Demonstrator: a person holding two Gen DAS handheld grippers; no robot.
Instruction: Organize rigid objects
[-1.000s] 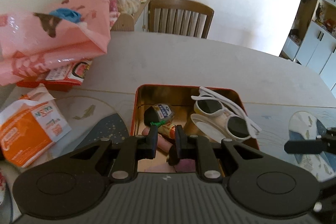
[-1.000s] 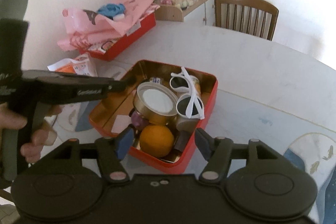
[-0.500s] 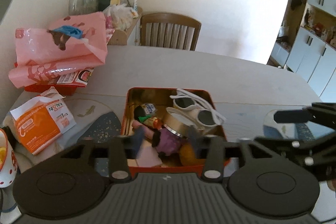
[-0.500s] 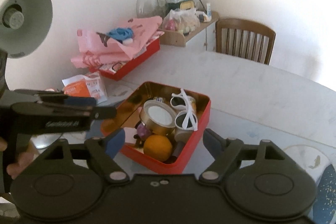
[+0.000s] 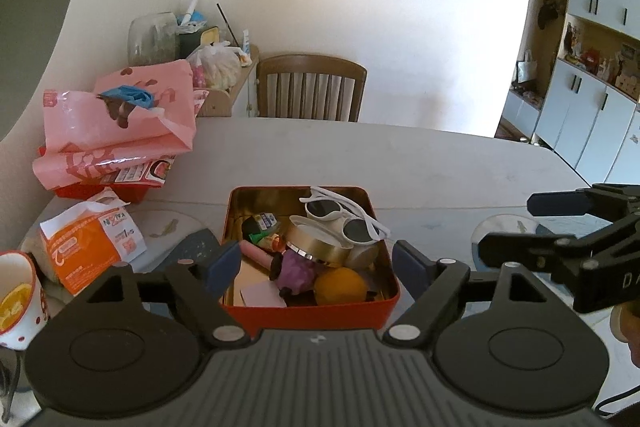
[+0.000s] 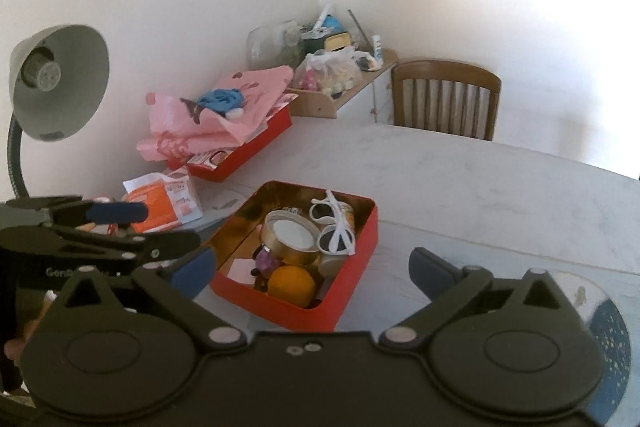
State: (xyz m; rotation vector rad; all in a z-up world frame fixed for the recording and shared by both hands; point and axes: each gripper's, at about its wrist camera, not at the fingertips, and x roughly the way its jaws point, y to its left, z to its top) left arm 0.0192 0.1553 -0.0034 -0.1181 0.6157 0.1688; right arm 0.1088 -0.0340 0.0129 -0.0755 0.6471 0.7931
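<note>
The left gripper [image 5: 316, 265] has its jaws spread wide with nothing between them; they have just been opening, and the blue pads frame the near end of the red tin [image 5: 308, 311] without touching it. The right gripper [image 6: 312, 267] likewise stands released and empty, its jaws also just opened, at their widest, the tin [image 6: 352, 291] lying beyond and between the pads.

The tin sits on the pale worktop [image 5: 400, 163] and holds the task's things: white sunglasses [image 5: 344, 215] at the far right, a gold round tin [image 5: 320, 241] under them, an orange ball [image 5: 340, 285] at the near edge, a purple lump [image 5: 296, 269] beside it, a pink stick [image 5: 256, 253] and a small labelled bottle [image 5: 262, 223]. The bottle and stick show clearly only from the left wrist; from the right wrist the gold tin's white lid [image 6: 290, 231] hides them.

Only the right wrist view shows the whole desk lamp [image 6: 56, 79]; the left view cuts it to a grey shade edge. Only the left view shows the cup [image 5: 18, 295] at the left border and the cupboards [image 5: 592, 115].

Each gripper appears side-on in the other's view, tilted downward. Fingers [image 6: 14, 347] of the hand on the left one peek out at the frame edge; the label print on the orange packet [image 5: 88, 243] is too small to read.
</note>
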